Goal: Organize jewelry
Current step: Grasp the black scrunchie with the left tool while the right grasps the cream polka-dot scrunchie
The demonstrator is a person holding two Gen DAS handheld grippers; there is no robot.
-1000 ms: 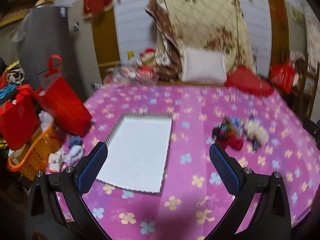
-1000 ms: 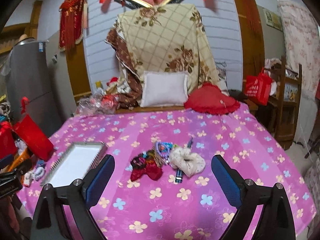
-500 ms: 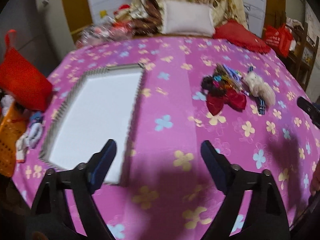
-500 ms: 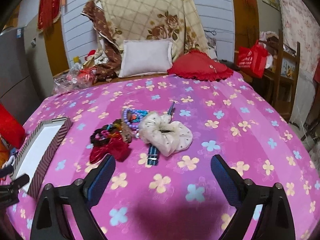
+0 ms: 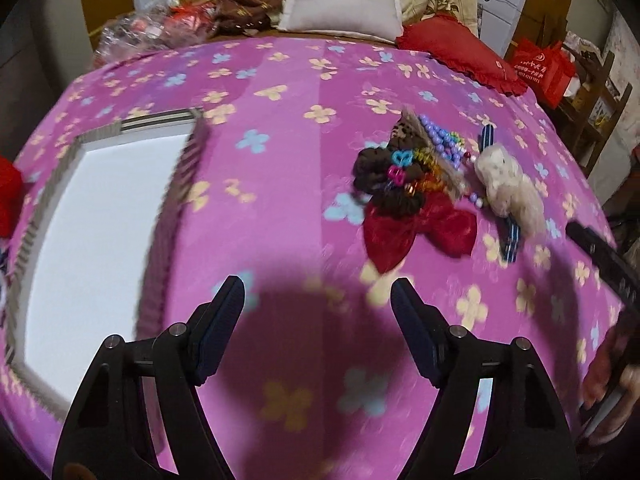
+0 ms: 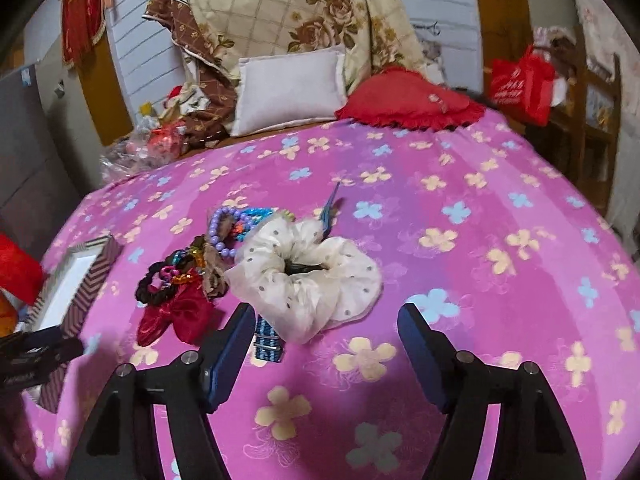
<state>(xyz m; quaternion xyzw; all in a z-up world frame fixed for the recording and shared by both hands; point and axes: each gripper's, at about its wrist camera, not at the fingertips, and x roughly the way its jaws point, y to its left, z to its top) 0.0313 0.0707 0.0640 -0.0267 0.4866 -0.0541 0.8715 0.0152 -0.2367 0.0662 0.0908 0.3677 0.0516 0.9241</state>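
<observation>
A pile of hair things and beads lies on the bench point(image 6: 460, 184), which has a pink cloth with little flowers on it. The big white scrunchie point(image 6: 308, 280) is the thing to find first. It is puffy and has small dots.

Just to the left of the white scrunchie sits a red bow point(image 6: 176, 316). Behind the bow is a dark brown scrunchie point(image 5: 374, 166) with bright little clips on it. Purple beads point(image 6: 220, 224) lie just behind the white scrunchie, on its left. A blue striped strap point(image 6: 266, 342) runs under the white scrunchie and pokes out at the front and the back (the middle is hidden).

Far to the left of the white scrunchie is a flat white tray point(image 5: 96, 232) with a striped edge. It has nothing in it.

The right gripper point(image 6: 326, 350) hangs just in front of the white scrunchie. Its fingers point(image 6: 230, 354) are wide apart and hold nothing. The left finger is very near the strap end, but I cannot tell if it touches.

The left gripper point(image 5: 318, 326) is in front and to the left of the white scrunchie, between the tray and the red bow. Its fingers point(image 5: 220, 322) are wide apart too, with only pink cloth between them.

Behind the bench, far back from the white scrunchie, are a white pillow point(image 6: 290, 84) and a red cushion point(image 6: 408, 98).
</observation>
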